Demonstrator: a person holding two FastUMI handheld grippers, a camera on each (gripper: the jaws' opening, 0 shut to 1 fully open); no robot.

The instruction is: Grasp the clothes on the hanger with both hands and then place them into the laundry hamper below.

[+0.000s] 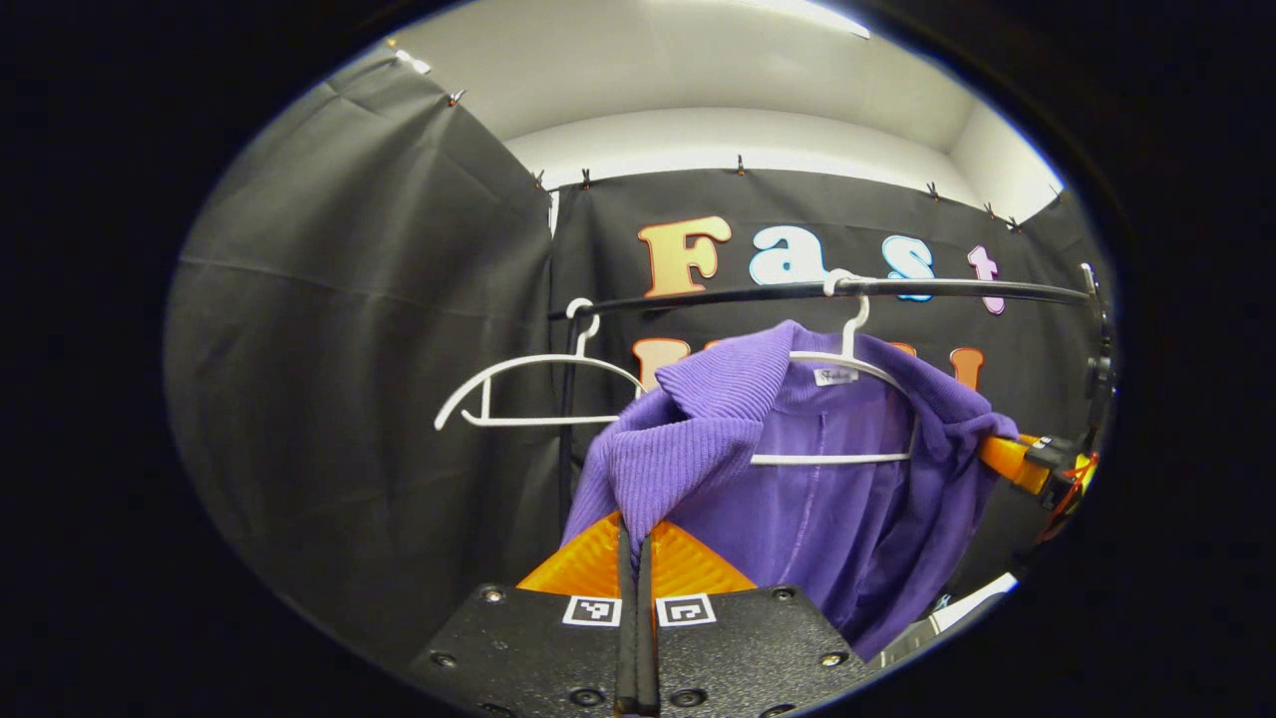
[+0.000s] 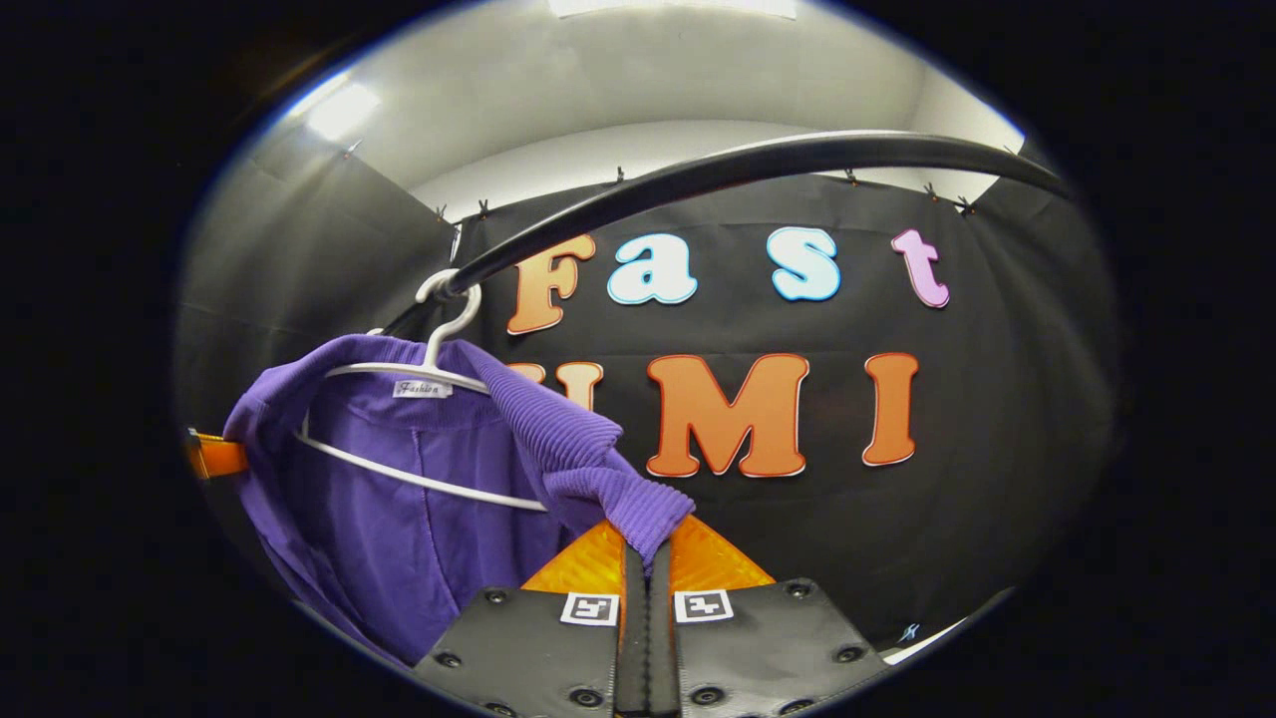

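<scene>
A purple knit garment (image 1: pixel 797 469) hangs from a white hanger (image 1: pixel 847 374) on a black rail (image 1: pixel 797 291). My left gripper (image 1: pixel 635 534) is shut on its near shoulder, pulling a fold of ribbed cloth off the hanger's end. In the right gripper view the same garment (image 2: pixel 399 499) and its hanger (image 2: pixel 439 374) sit at the left, and my right gripper (image 2: pixel 648 543) is shut on the other shoulder's ribbed edge. The right gripper (image 1: pixel 1037 464) also shows at the garment's far side in the left gripper view, and the left gripper (image 2: pixel 214 456) peeks out behind the cloth in the right one.
A second, bare white hanger (image 1: pixel 528 384) hangs on the rail to the left of the garment. The rail (image 2: pixel 758 165) arcs close overhead in the right gripper view. Black cloth walls close the booth on all sides. A pale edge (image 1: pixel 972 603) shows low at the right.
</scene>
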